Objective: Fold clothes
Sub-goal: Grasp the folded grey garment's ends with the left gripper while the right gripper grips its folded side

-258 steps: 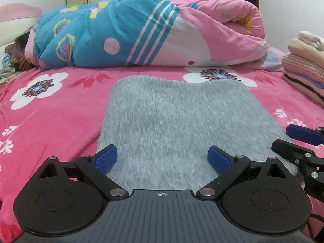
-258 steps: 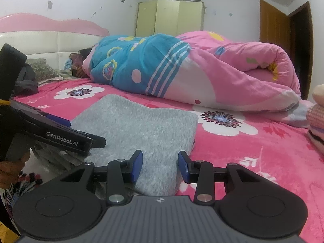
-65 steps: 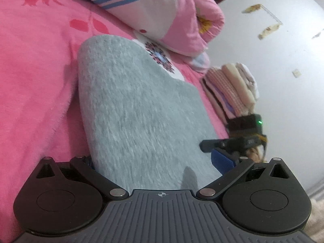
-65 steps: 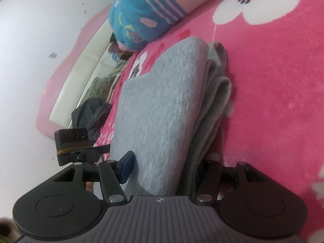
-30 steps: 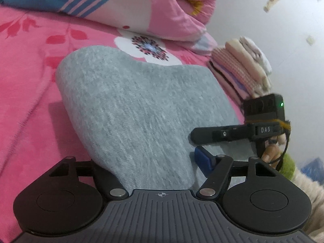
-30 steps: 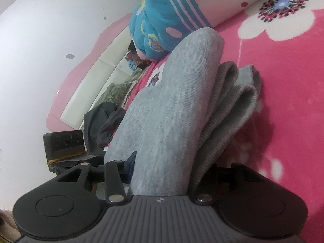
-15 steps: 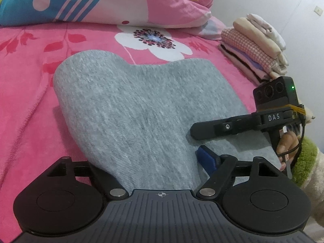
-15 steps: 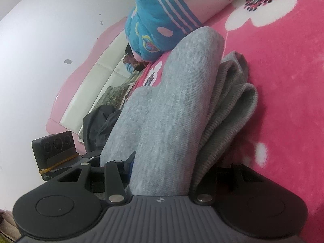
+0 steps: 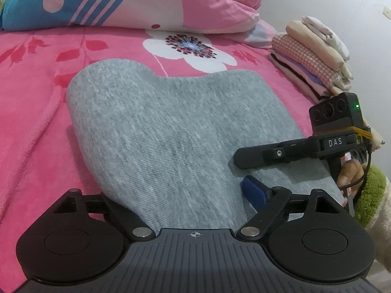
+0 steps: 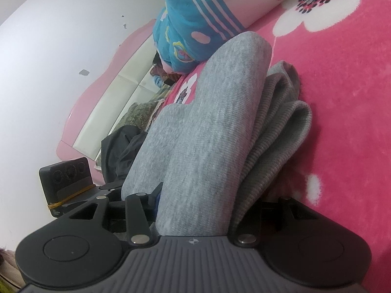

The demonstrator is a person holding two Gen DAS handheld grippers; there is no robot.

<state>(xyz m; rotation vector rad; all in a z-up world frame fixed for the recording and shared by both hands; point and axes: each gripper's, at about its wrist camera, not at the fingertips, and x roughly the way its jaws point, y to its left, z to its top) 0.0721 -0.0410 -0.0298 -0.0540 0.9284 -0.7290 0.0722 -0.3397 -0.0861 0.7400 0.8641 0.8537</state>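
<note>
Left wrist view: the folded grey garment (image 9: 171, 131) lies on the pink bedsheet (image 9: 34, 112), its near edge between the jaws of the left gripper (image 9: 185, 202), which have just been opening and stand apart. A stack of folded clothes (image 9: 315, 61) sits at two o'clock.

Right wrist view: the right gripper (image 10: 195, 207) is clamped on the garment's thick layered edge, its left pad barely visible, its right hidden. A quilt (image 10: 193, 24) lies at twelve o'clock.

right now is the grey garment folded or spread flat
Folded. In the right wrist view the grey garment shows several stacked layers along its edge, ribbed layers bunched under the smooth top one; it lies on the pink bedspread.
</note>
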